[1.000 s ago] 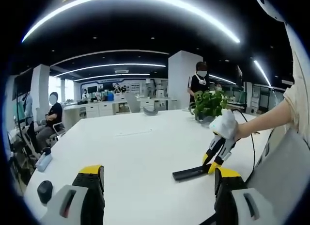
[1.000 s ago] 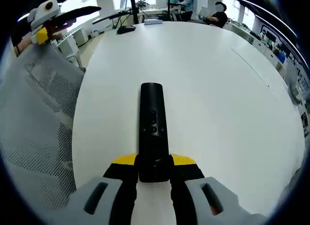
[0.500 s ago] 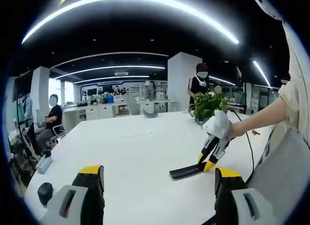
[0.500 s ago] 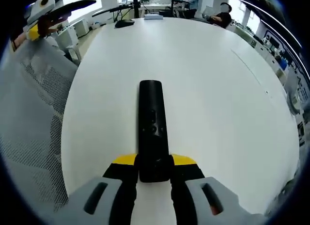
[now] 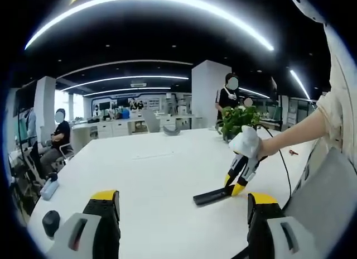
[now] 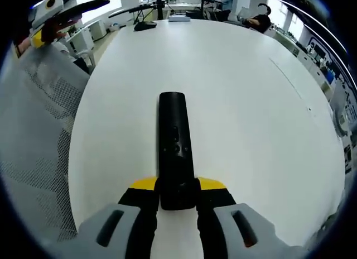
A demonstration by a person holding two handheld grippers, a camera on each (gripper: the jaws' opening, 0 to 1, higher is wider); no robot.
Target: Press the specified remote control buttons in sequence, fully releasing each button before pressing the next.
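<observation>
right tongs (image 6: pixel 177 193) clamped on black remote (image 6: pixel 174 144) over white table (image 6: pixel 251 102), left tongs (image 5: pixel 181 206) spread apart

The right gripper (image 6: pixel 177 198) is clamping the remote (image 6: pixel 174 147), pointing to 12 o'clock; the left gripper (image 5: pixel 181 214) is hovering with jaws spread.

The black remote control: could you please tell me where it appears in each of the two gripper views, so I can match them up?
Left gripper view: the remote control lies right of centre on the white table, its near end clamped by the right gripper.
Right gripper view: the remote control runs up the centre from the right gripper.
Shared landmark: the white table.
</observation>
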